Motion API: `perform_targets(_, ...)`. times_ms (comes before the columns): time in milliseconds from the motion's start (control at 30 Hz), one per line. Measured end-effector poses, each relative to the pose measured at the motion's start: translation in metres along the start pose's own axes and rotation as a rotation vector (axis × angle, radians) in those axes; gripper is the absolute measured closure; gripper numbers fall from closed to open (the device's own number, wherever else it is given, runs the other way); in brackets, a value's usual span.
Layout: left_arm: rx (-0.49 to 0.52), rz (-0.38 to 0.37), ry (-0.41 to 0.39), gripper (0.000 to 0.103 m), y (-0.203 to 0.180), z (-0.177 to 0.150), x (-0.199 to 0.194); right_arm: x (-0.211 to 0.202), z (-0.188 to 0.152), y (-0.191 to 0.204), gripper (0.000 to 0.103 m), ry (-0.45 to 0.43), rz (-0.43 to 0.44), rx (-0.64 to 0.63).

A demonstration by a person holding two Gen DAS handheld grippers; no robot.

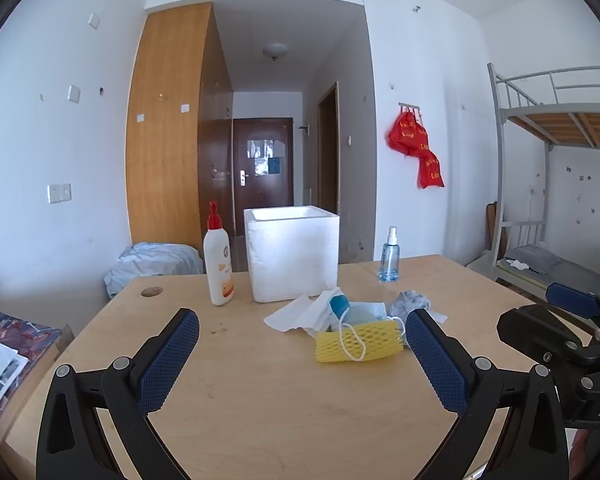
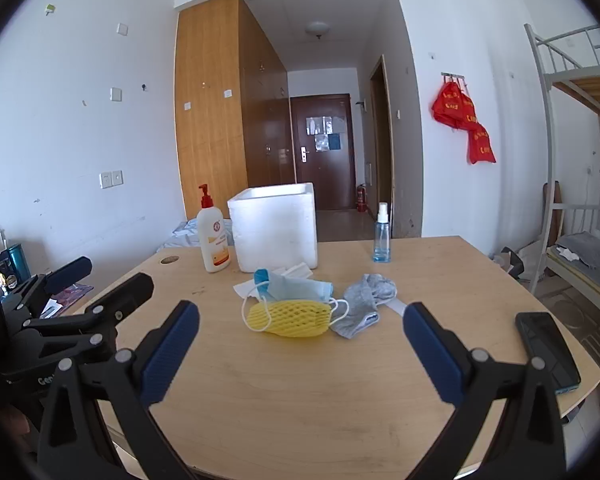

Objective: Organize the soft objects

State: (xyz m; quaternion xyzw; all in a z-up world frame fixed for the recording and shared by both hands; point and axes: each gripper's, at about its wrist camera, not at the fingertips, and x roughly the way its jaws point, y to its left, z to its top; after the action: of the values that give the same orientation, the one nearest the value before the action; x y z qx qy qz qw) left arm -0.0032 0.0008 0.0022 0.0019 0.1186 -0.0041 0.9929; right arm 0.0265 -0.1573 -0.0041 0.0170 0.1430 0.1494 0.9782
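Both grippers released, nothing between the pads. Left gripper (image 1: 302,334) and right gripper (image 2: 302,326) hover above the near part of the wooden table (image 2: 300,400), jaws spread wide, angled slightly down toward the pile.

Count on the table:
- 1 white foam box (image 2: 276,228), open top, at the far edge, upright
- 1 white pump bottle (image 2: 214,236) with red pump, just left of the box
- 1 blue spray bottle (image 2: 381,234), right of the box, apart from it
- 1 black phone (image 2: 548,352), near right edge, face up
- 1 soft pile, mid-table, in front of the box

Pile contents:
- 1 yellow foam net sleeve (image 2: 290,318), front-most, lying on its side, mesh texture
- 1 blue face mask (image 2: 300,286) behind it, white ear loops draped over the yellow sleeve
- 1 grey sock (image 2: 364,300), crumpled, touching the sleeve's right end
- white tissue (image 1: 296,314), crumpled, at the back left of the pile; count of sheets unclear

Pile items overlap or touch; none is in the box. Box interior not visible from either wrist view.
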Motion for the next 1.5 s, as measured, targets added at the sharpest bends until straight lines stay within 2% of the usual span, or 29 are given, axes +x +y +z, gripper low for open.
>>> perform_targets(400, 0.002, 0.015, 0.000, 0.000, 0.0005, -0.0003, 0.0022, -0.0013, 0.0003, -0.0016, 0.000, 0.000, -0.001, 0.004)
perform_targets(1500, 0.005, -0.001, 0.003, 0.000, 0.0002, -0.0012, 0.0023, 0.0011, 0.0021, -0.0013, 0.000, -0.002, -0.008, 0.008)
